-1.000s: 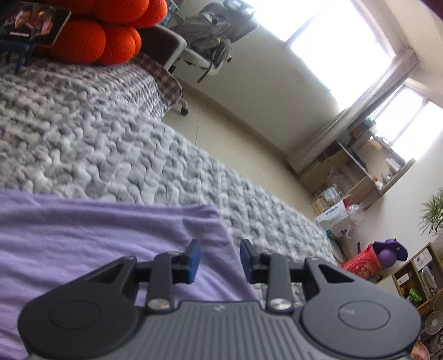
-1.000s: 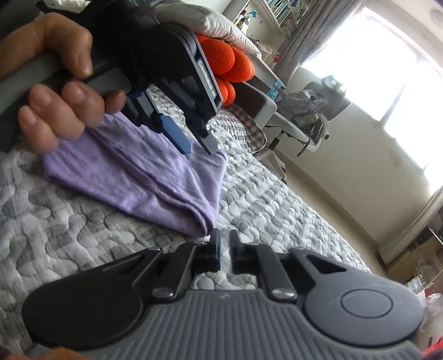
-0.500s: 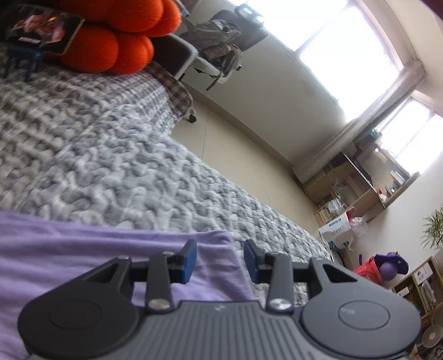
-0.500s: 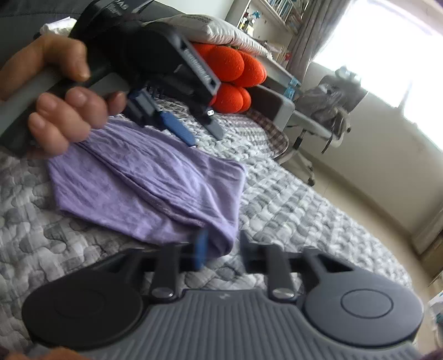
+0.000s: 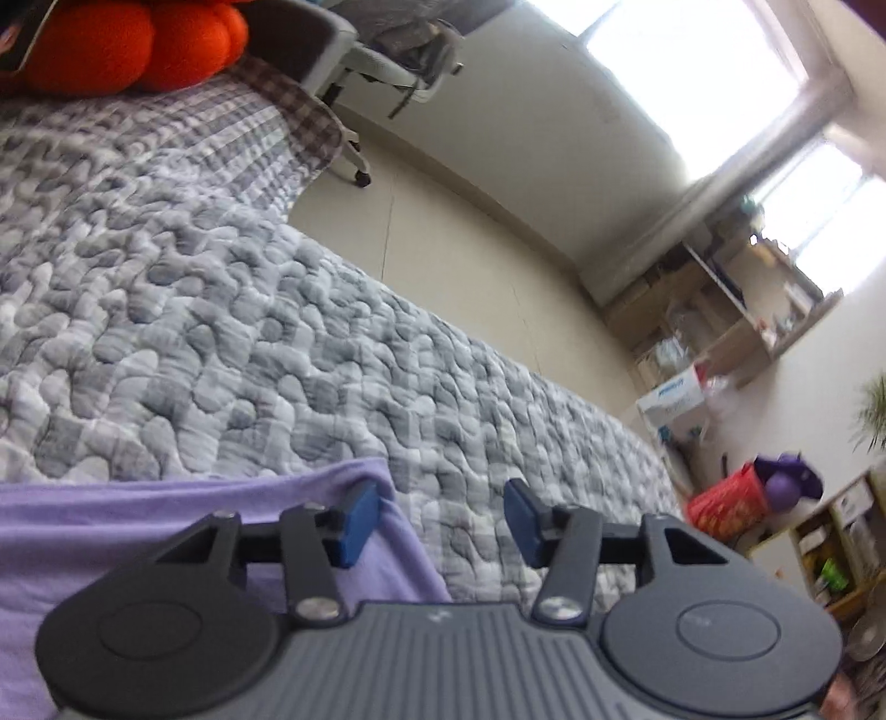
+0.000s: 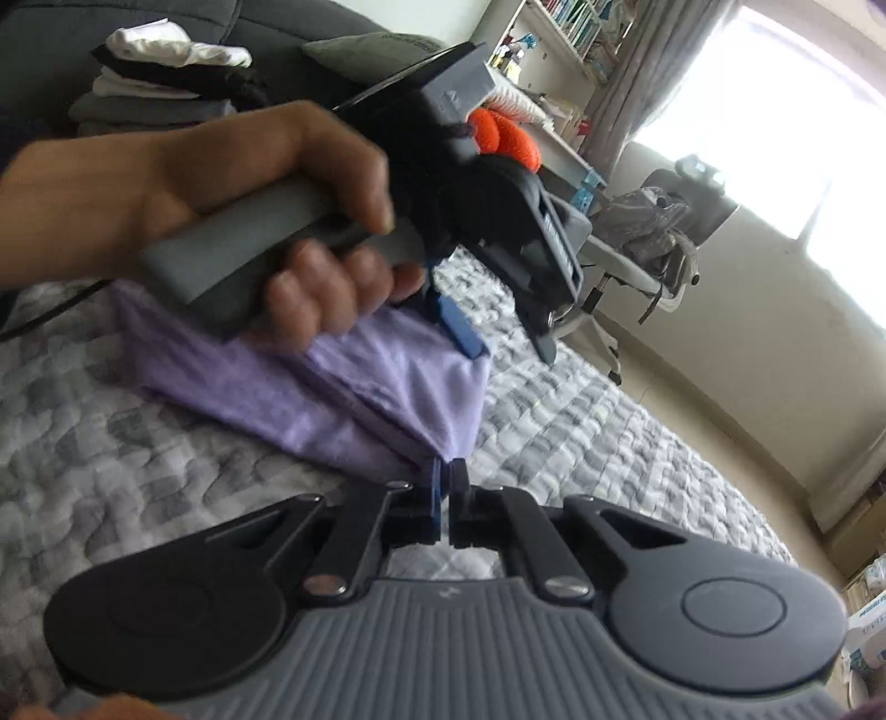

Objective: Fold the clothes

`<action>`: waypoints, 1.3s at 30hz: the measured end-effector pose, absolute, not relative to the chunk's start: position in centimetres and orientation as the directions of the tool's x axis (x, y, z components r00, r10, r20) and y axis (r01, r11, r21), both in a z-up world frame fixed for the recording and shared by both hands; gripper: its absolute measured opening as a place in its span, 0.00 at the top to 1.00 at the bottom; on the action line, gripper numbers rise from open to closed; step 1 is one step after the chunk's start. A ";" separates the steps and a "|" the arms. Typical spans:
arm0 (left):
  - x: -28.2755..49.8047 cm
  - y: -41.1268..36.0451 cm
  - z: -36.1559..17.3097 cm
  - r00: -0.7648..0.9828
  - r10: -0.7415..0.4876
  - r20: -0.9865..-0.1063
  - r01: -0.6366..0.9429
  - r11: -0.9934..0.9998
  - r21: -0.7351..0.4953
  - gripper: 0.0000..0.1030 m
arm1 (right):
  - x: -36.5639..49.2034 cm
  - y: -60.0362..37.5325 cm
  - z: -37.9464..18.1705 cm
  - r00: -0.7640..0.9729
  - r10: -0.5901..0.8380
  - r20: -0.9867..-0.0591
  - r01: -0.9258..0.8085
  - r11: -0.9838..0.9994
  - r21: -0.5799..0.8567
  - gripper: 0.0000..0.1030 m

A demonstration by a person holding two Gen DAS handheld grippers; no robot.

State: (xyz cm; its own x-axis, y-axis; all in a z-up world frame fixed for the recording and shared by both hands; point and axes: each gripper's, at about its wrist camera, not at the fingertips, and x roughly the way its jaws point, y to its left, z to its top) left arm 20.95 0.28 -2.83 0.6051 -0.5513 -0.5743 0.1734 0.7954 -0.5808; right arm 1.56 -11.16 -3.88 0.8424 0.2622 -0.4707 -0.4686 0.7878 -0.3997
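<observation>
here the right fingers [image 6: 446, 487] pinch the purple cloth's [image 6: 354, 399] near corner.

Each camera sat just behind its own hand-held gripper, low and close over the bed [image 5: 232, 310], tilted, facing the window wall. The right view also caught the left hand-held gripper [image 6: 498, 338] in its upper middle. Both shared the purple garment [image 6: 387, 399], orange cushion [image 5: 138, 50] and office chair [image 6: 653, 238].
</observation>
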 end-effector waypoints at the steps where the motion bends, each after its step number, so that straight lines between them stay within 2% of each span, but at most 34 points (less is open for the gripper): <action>1: 20.9 0.4 -2.8 0.609 -0.548 -0.573 0.171 0.796 -0.580 0.50 | 1.5 -11.3 -3.9 0.841 0.261 -0.473 -0.467 0.791 -0.395 0.99; 11: 19.7 2.0 -2.0 0.655 -0.507 -0.561 0.145 0.812 -0.565 0.49 | 2.2 -11.8 -4.0 0.833 0.241 -0.498 -0.448 0.822 -0.352 0.98; 13: 18.8 3.1 -1.4 0.677 -0.499 -0.542 0.146 0.812 -0.565 0.48 | 2.6 -12.5 -3.6 0.821 0.257 -0.509 -0.451 0.839 -0.304 0.91; 15: 17.8 4.1 -0.8 0.697 -0.491 -0.522 0.148 0.811 -0.566 0.48 | 2.7 -13.7 -2.7 0.806 0.300 -0.509 -0.457 0.864 -0.214 0.88; 21: 13.0 6.5 0.3 0.735 -0.483 -0.477 0.176 0.814 -0.553 0.46 | 6.1 -17.2 1.0 0.758 0.455 -0.467 -0.441 0.885 0.147 0.87; 27: 10.0 7.5 -1.6 0.770 -0.380 -0.513 0.111 0.871 -0.479 0.46 | 11.0 -15.6 0.9 0.666 0.555 -0.498 -0.458 0.832 0.314 0.87; 31: 9.4 9.0 -2.4 0.780 -0.354 -0.515 0.084 0.876 -0.476 0.46 | 11.4 -13.0 -0.6 0.613 0.528 -0.588 -0.471 0.841 0.264 0.87; 39: 8.5 8.7 -2.8 0.794 -0.308 -0.524 0.076 0.906 -0.417 0.46 | 10.5 -13.7 -1.4 0.634 0.523 -0.570 -0.466 0.846 0.258 0.86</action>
